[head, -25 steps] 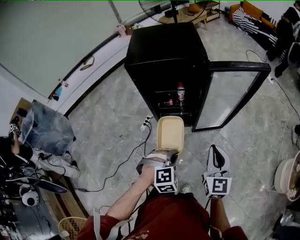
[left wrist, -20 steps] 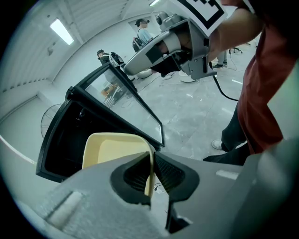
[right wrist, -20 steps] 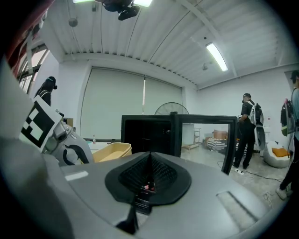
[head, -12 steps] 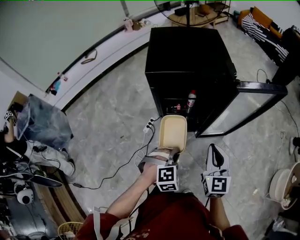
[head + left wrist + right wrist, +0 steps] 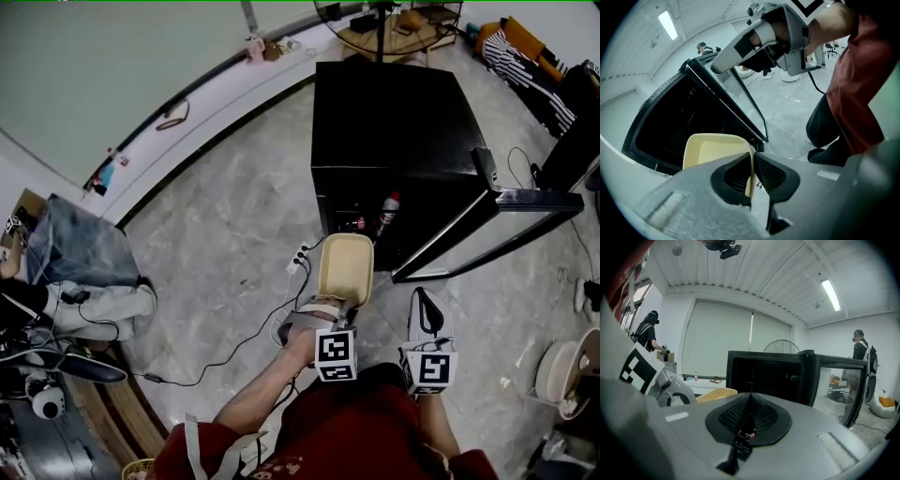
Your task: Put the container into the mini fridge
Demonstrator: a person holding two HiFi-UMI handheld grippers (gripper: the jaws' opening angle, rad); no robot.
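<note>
A shallow cream container [image 5: 345, 270] is held out level in front of me, and my left gripper [image 5: 338, 313] is shut on its near rim. In the left gripper view the container's rim [image 5: 717, 147] sits pinched between the two dark pads [image 5: 765, 173]. The black mini fridge [image 5: 403, 141] stands just beyond it, its glass door [image 5: 487, 220] swung open to the right. A bottle [image 5: 386, 214] stands inside. My right gripper [image 5: 427, 302] hangs beside the left one, shut and empty. Its own view looks at the fridge's opening [image 5: 768, 373] with the jaws [image 5: 749, 404] pressed together.
A white power strip [image 5: 300, 253] with a black cable lies on the floor left of the fridge. A person sits at a cluttered desk [image 5: 37, 309] on the far left. A fan and a round table [image 5: 384, 23] stand behind the fridge.
I have stepped nearer to the fridge: it has shifted right and now stands closer, and the container's far end has come up to its open front. Both grippers keep their grip state.
</note>
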